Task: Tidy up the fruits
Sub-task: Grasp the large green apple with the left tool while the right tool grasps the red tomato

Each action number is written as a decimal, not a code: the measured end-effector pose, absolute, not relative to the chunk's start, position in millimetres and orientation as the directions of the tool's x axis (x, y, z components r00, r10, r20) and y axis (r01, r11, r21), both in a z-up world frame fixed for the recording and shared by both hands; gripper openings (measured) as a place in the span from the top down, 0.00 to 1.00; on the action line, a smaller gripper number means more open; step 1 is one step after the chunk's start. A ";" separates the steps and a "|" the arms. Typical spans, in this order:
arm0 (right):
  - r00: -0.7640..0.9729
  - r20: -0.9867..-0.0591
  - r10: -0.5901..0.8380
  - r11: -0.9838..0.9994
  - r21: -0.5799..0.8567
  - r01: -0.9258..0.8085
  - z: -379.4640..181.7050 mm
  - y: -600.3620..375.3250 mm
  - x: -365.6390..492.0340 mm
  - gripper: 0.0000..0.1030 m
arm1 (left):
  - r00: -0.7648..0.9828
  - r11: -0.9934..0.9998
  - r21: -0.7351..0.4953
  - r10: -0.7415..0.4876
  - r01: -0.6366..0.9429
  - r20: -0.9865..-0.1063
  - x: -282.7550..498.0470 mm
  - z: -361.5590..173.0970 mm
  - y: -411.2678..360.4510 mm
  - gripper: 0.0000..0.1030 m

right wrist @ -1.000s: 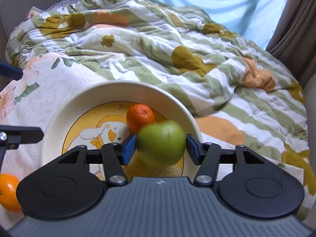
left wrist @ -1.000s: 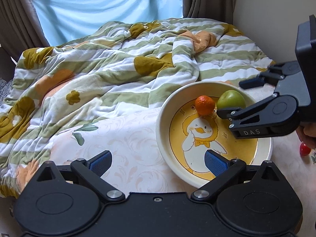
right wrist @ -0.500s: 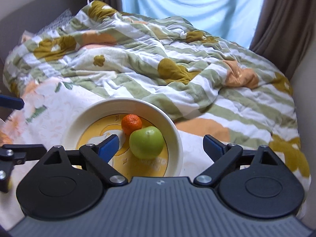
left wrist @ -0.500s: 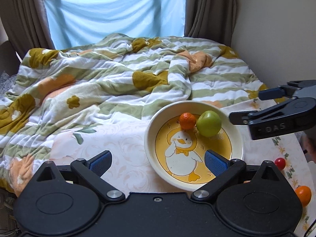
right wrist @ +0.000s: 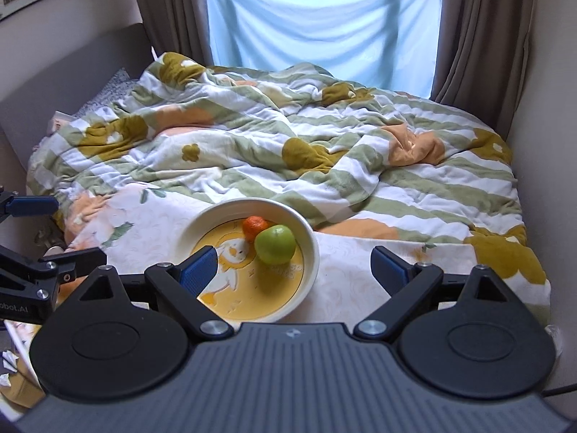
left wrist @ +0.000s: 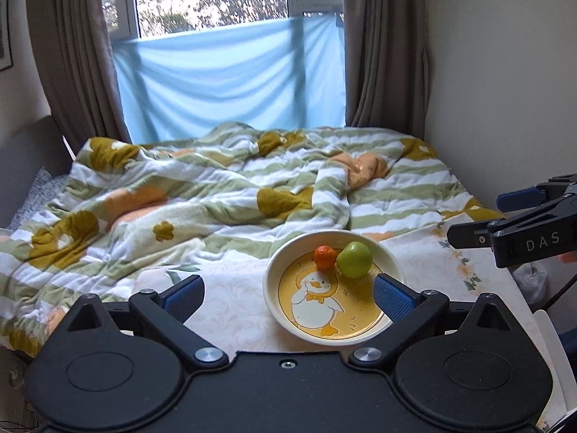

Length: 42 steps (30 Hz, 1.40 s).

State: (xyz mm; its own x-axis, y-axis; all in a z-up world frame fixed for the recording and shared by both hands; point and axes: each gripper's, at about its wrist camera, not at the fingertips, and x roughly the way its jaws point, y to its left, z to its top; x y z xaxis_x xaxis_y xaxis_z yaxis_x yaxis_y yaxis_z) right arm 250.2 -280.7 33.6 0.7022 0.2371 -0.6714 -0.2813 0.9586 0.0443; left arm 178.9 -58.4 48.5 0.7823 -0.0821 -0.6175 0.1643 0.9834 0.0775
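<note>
**Two fruits are sitting in the duck bowl**

The bowl (right wrist: 313,249) with the yellow duck picture is sitting on the flowery cloth (right wrist: 346,274) at the foot of the bed. It is lying just in front of both tongs and below them.

Inside the bowl, a green apple (right wrist: 275,244) is resting next to a small orange (right wrist: 254,226). The two fruits are touching. They are sitting on the far side of the bowl, away from the tongs.

The right tongs (right wrist: 293,266) are standing wide open. Their jaws have just been opening, and nothing is sitting between them now. The apple is lying down in the bowl, past the tips, and the blue pads (right wrist: 386,265) are not touching it.

The left tongs (left wrist: 288,291) are standing wide open too. Nothing is sitting between their blue pads (left wrist: 391,297). The bowl is showing just past their right tip.

Both tongs are hanging above the bowl, and each one is peeking into the edge of the other's picture.

So this much looks done: an apple and an orange are lying in the bowl. I am not seeing any other fruit on the cloth or the striped blanket (left wrist: 216,195) right now. More fruit may be hiding outside the pictures, close under the tongs, but I cannot tell. If some is waiting there, it needs picking up and putting in the bowl as well. If not, the job is looking about finished.
</note>
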 end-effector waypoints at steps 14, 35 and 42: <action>0.723 -0.631 0.282 0.943 0.043 -0.330 49.7 -274.4 149.9 0.00 | 0.814 0.996 0.086 0.033 0.021 -0.579 86.0 45.4 -37.9 0.01; 0.688 -0.690 0.223 0.970 0.085 -0.228 -42.4 -183.2 108.6 0.00 | 0.742 0.991 0.127 0.051 0.046 -0.669 94.2 -52.6 54.8 0.06; 0.679 -0.716 0.164 0.981 0.046 -0.188 -81.3 -155.3 108.5 0.00 | 0.700 0.983 0.123 -0.009 0.138 -0.715 104.9 -88.4 62.7 0.10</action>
